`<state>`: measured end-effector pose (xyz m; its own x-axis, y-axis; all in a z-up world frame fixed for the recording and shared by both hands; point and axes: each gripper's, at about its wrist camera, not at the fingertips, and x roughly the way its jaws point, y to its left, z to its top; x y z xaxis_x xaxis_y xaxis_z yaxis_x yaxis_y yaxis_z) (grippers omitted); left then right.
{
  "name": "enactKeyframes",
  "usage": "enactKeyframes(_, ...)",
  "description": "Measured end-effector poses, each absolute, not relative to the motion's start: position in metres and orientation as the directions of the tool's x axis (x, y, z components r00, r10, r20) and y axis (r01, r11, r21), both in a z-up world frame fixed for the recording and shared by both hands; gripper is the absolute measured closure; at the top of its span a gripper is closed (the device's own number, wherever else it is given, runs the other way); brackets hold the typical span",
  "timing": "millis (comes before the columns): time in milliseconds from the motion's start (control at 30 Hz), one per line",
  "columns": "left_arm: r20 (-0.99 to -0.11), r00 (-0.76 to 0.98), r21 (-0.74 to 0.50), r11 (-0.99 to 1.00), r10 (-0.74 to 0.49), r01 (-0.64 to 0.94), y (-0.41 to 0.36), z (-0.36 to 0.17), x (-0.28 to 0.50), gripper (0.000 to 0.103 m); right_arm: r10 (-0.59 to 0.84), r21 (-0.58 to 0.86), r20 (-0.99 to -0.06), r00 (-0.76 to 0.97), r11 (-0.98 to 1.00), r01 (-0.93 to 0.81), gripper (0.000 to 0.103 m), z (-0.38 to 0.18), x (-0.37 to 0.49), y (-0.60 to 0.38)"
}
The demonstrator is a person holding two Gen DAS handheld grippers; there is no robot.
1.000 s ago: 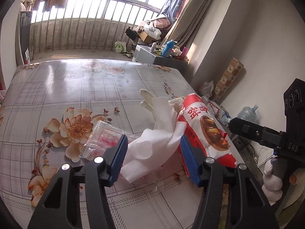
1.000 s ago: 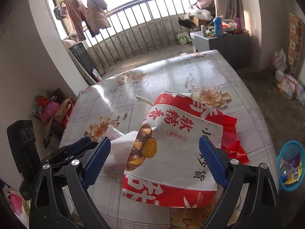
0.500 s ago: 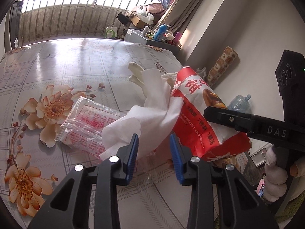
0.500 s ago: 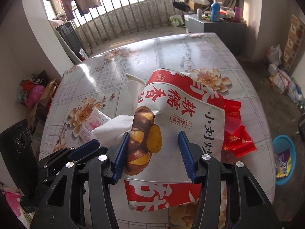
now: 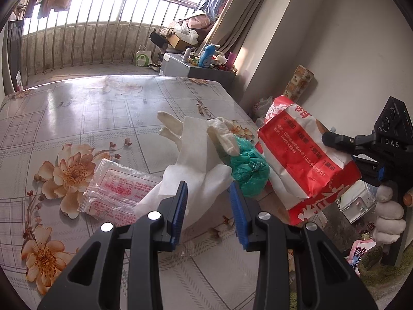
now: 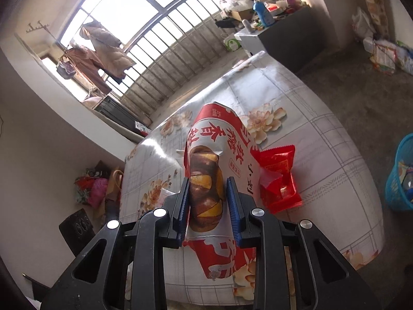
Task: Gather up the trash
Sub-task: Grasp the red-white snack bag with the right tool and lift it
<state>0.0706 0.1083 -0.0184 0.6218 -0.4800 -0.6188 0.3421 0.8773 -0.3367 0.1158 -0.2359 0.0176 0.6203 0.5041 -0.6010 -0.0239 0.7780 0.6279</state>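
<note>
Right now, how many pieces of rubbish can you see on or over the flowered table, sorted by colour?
Red and white: 2, printed snack bag, clear flat packet.
White: 2, paper tissue, cloth glove.
Green: 1, crumpled plastic bag.
Red: 1, foil wrapper.
Total: 6.

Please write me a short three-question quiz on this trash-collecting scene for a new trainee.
1. True or false: the right gripper is shut on the red-and-white snack bag.
2. What sits between the left gripper's fingers? A) the white tissue B) a glass bottle C) a spoon
3. Fill in: the trash lying flat on the floral table, left of the tissue, is a clear ____ wrapper.

Key: 1 true; the bag is pinched and lifted off the table. 2 A; whether the pads actually grip it cannot be told. 3 plastic, with red print.
</note>
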Motion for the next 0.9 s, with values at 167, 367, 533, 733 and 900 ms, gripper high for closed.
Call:
enactKeyframes(167,-0.598,0.618,-0.332,0.86,-0.51,0.388,0.093,-0.005,0.073,0.07,0.5,0.696,-0.56,0.661,0.716,0.048,0.078,0.007,0.1,-0.283)
enactKeyframes(367,-0.569,0.582,-0.335,0.81,-0.581,0.481,0.055,0.013,0.079,0.07,0.476,0.726,-0.55,0.686,0.678,0.111,0.081,-0.007,0.08,-0.309)
enactKeyframes(533,-0.55,0.553,-0.324,0.77,-0.626,0.55,0.022,0.028,0.083,0.07,0.572,0.842,-0.433,0.696,0.532,0.087,0.085,-0.016,0.076,-0.323)
enactKeyframes(733,-0.534,0.554,-0.304,0.756,-0.639,0.579,0.009,0.047,0.076,0.07,0.673,0.925,-0.27,0.688,0.38,-0.008,0.085,-0.016,0.073,-0.334)
enactKeyframes(900,-0.551,0.503,-0.326,0.727,-0.666,0.605,-0.014,0.041,0.08,0.07,0.675,0.92,-0.371,0.637,0.361,0.153,0.085,-0.068,0.069,-0.347)
